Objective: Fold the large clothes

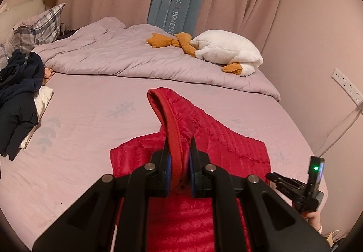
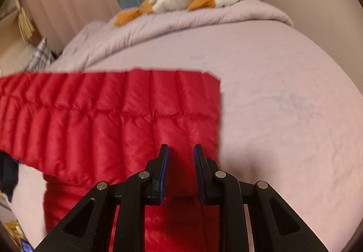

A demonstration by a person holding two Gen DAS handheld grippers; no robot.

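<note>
A red quilted puffer jacket [image 1: 226,145] lies on the pink bed sheet [image 1: 90,120]. My left gripper [image 1: 179,140] is shut on the jacket's hood rim [image 1: 168,120] and holds it lifted, so the hood stands up above the body. In the right wrist view the jacket [image 2: 113,115] lies partly folded, one layer across another. My right gripper [image 2: 180,147] hovers over the jacket's right edge with its jaws apart and nothing between them. The right gripper's body [image 1: 301,188] shows at the lower right of the left wrist view.
A folded lilac duvet [image 1: 127,54] lies across the back of the bed with a white plush goose [image 1: 226,50] on it. Dark clothes [image 1: 18,97] are piled at the left edge beside a plaid pillow [image 1: 38,25]. Curtains and a wall with a socket strip [image 1: 344,84] stand behind.
</note>
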